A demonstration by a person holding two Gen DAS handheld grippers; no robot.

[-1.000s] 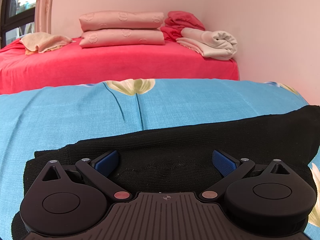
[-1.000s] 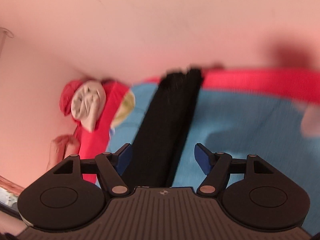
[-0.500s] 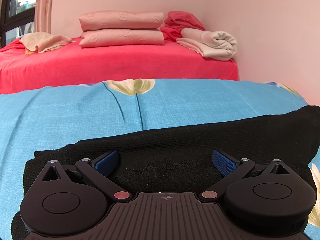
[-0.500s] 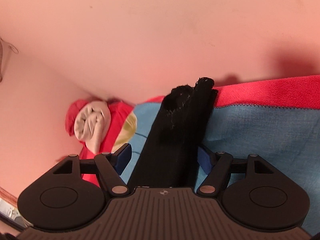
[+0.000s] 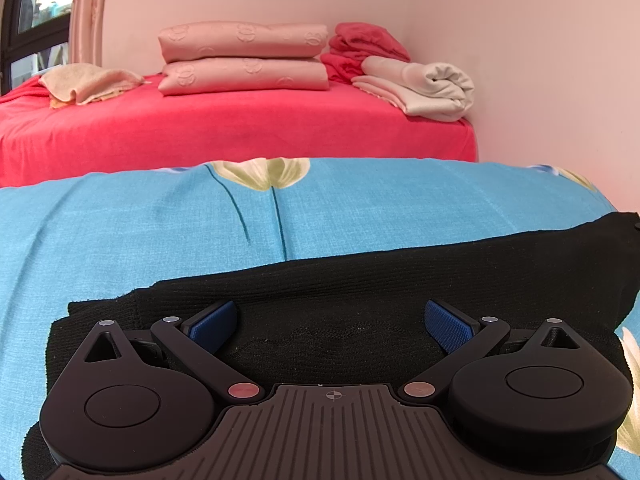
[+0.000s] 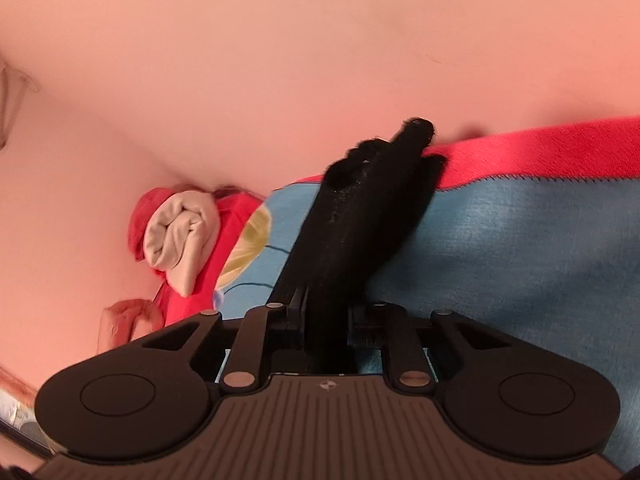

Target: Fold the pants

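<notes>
The black knit pants [image 5: 360, 280] lie in a long strip across the blue flowered sheet [image 5: 140, 232]. My left gripper [image 5: 330, 326] is open, its blue pads [image 5: 212, 322] spread over the pants near their left end, resting low on the cloth. In the right wrist view my right gripper [image 6: 326, 320] is shut on the pants [image 6: 352, 220], which run away from the jaws to the leg ends by the wall. The cloth there looks lifted off the sheet [image 6: 520, 260].
A red bed cover [image 5: 240, 128] lies beyond the blue sheet, with stacked pink folded bedding [image 5: 244, 60], a cream rolled blanket [image 5: 424, 84], red cloths and a beige towel [image 5: 88, 84]. Pink walls [image 5: 540, 60] close the right side and back. A window is at far left.
My right gripper has closed on the pants and tilted, raising the cloth. My left gripper has stayed still and open.
</notes>
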